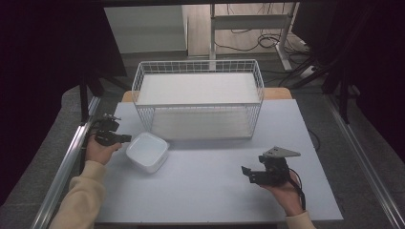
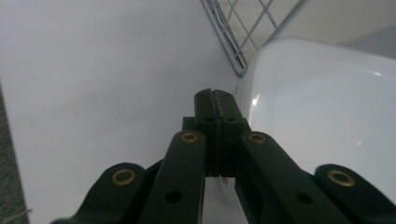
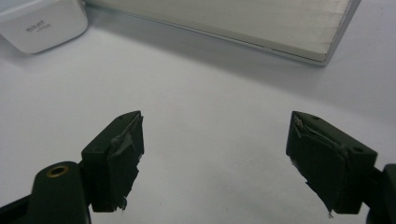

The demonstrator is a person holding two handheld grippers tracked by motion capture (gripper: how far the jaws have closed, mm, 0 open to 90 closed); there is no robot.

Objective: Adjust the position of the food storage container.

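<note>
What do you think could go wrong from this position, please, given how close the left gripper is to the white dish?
1. The left gripper is shut, its tips right beside the white dish; a push forward could shove the dish rather than grasp it.
2. The dish sits close to the wire rack, so a nudge might knock it against the rack's frame.
3. The right gripper is open and far off, poorly placed to steady anything.

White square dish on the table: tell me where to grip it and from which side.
Grip the white dish by its raised rim, one jaw inside and one outside. Its right corner is probably best: it faces the open right tool across bare table, while the wire rack crowds the far side.
</note>
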